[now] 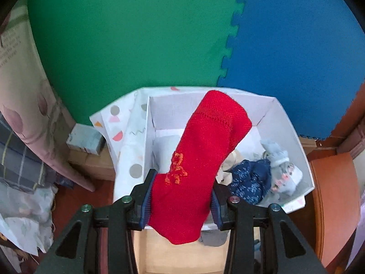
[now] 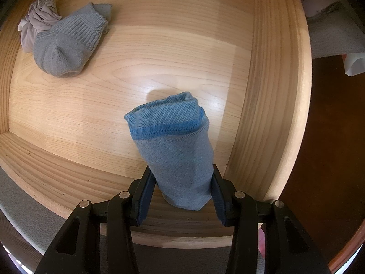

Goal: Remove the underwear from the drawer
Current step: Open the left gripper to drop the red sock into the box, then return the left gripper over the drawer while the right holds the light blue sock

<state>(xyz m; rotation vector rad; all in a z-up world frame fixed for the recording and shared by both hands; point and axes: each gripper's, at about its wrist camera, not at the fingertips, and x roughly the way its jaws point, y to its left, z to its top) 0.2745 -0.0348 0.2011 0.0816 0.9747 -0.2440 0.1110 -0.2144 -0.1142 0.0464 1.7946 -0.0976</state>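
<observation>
— Holding two things at once, I see. What's in each?

— The left gripper (image 1: 180, 196) is clamped on a red knitted sock with an orange embroidered patch (image 1: 200, 150), pinched low on its body so most of it stands out over the white cardboard box with a confetti-print lining (image 1: 292, 134). The right gripper (image 2: 182, 191) is closed around a folded light-blue sock with a brighter blue mesh cuff (image 2: 175, 146), just above the floor of the pale wooden drawer (image 2: 257, 105), near its front right corner.

— Where could the red one go astray?

— Its free end leans toward the box's far wall. Let go from here and I'd guess it drapes over the rim or tips outside, instead of landing by the navy speckled bundle (image 1: 251, 178) and the pale grey patterned bundle (image 1: 282, 171) already lying in the near right corner.

— And the blue one?

— The pads hold only its lower part, so a quick lift might let the soft fabric slide out and drop back onto the boards. It's also close to the drawer's front wall; dragging it sideways could snag the cuff on that edge.

— Anything left behind?

— Yes: a grey ribbed ankle sock (image 2: 68, 45), touching a knotted beige-grey scrap of thin cloth (image 2: 38, 20), sits in the far left corner of the drawer. Easy to overlook with both tools full.
</observation>
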